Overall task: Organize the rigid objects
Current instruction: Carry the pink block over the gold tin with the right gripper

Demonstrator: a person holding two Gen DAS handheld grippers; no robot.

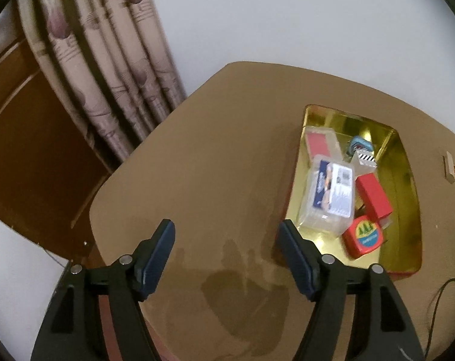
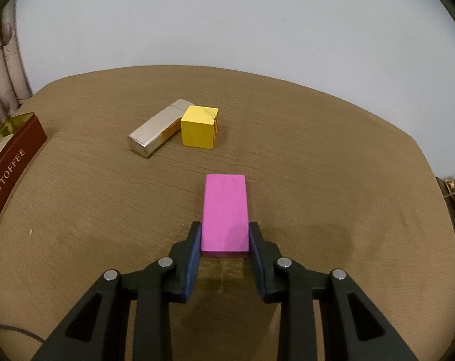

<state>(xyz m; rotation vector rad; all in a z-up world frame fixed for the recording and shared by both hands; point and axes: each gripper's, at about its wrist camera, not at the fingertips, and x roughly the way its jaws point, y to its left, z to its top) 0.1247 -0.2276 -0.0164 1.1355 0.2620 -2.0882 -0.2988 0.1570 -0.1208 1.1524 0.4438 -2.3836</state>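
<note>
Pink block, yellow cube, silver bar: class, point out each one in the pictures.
pink block (image 2: 225, 210), right wrist view, middle of its top face
yellow cube (image 2: 196, 132), right wrist view, its front face
silver bar (image 2: 155, 131), right wrist view, its upper face

I see a flat bright pink rectangular block (image 2: 225, 213) on my brown wood-grain table (image 2: 317, 150). Farther back sit a plain yellow cube (image 2: 197, 131) and a shiny silver metal bar (image 2: 155, 134). My dark red TOFFEE tin (image 1: 408, 180) is gold inside, holding a red cardboard box (image 1: 373, 195) and a beige floral-print curtain (image 1: 107, 75) hangs behind.
</note>
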